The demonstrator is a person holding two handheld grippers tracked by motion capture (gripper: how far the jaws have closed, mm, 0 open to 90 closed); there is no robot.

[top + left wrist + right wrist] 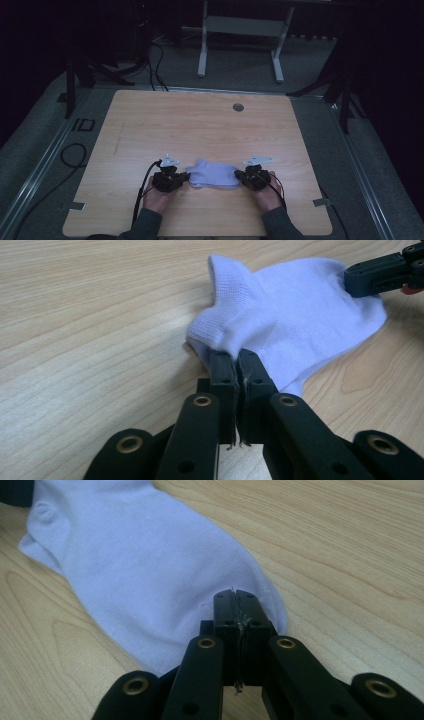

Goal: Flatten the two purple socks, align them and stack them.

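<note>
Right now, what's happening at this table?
A person holds a white sock by both ends on the wooden table. The left gripper is shut on the cuff end, and the right gripper is shut on the toe end. The sock lies flat on the table between them, near the person's edge.
</note>
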